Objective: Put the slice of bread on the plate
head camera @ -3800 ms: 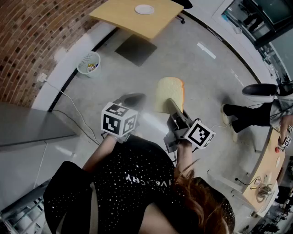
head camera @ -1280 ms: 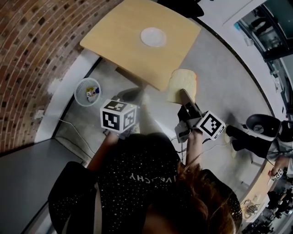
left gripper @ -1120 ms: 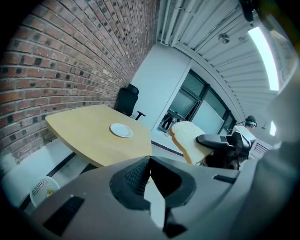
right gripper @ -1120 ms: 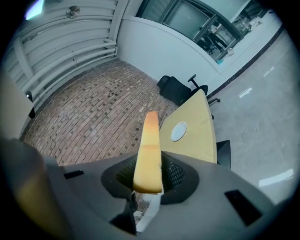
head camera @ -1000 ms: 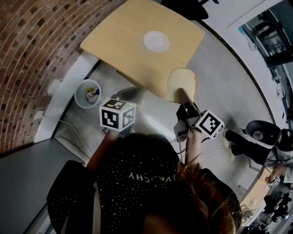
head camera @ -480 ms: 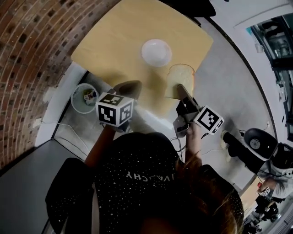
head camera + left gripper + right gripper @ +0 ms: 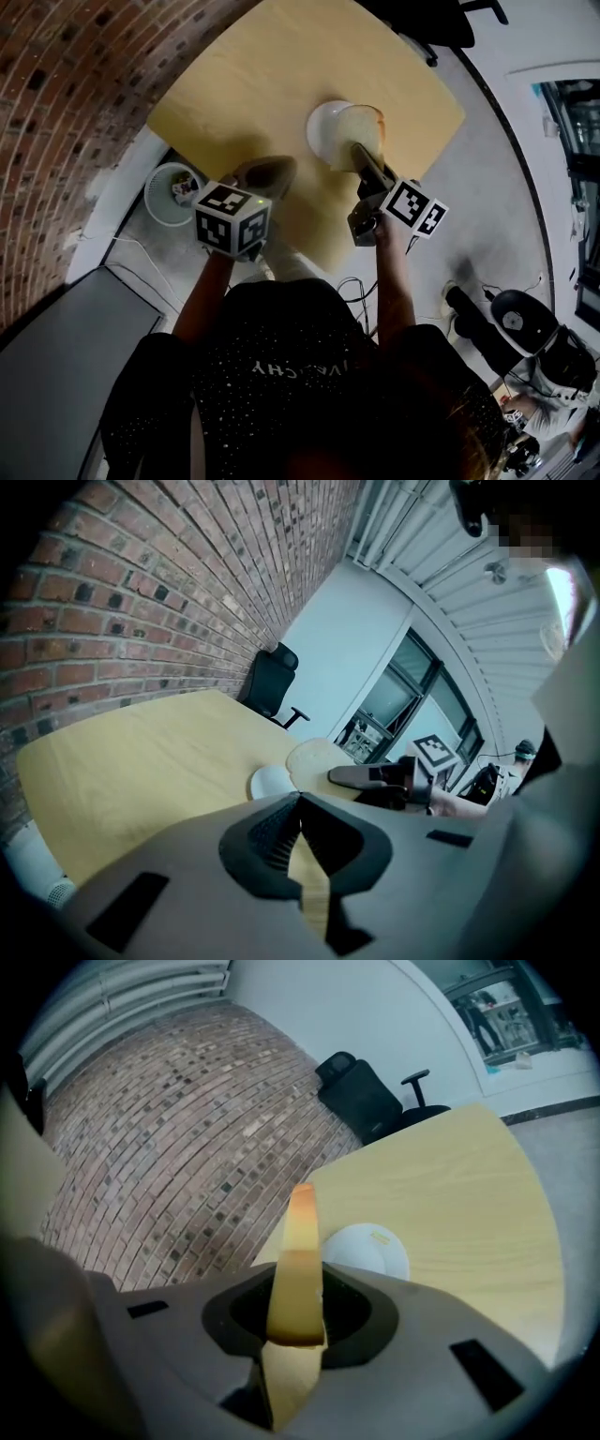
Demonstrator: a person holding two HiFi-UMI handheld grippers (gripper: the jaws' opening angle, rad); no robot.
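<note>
- The right tool (image 7: 296,1330) is pinching the slice of bread (image 7: 302,1241) by its lower end, holding it upright on edge.
- In the head view the slice is hanging over the right part of the white plate (image 7: 321,131).
- The left tool (image 7: 300,808) is hovering over the tabletop (image 7: 272,66), jaws pressed together, gripping nothing.

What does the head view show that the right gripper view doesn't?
Only the head view: the person, the left tool, the white basket on the floor, and the bread's broad face overlapping the plate. Only the right gripper view: the slice seen edge-on, pinched between the right tool's jaws. Both: the bread, the white plate, the yellow table and the brick wall.
</note>
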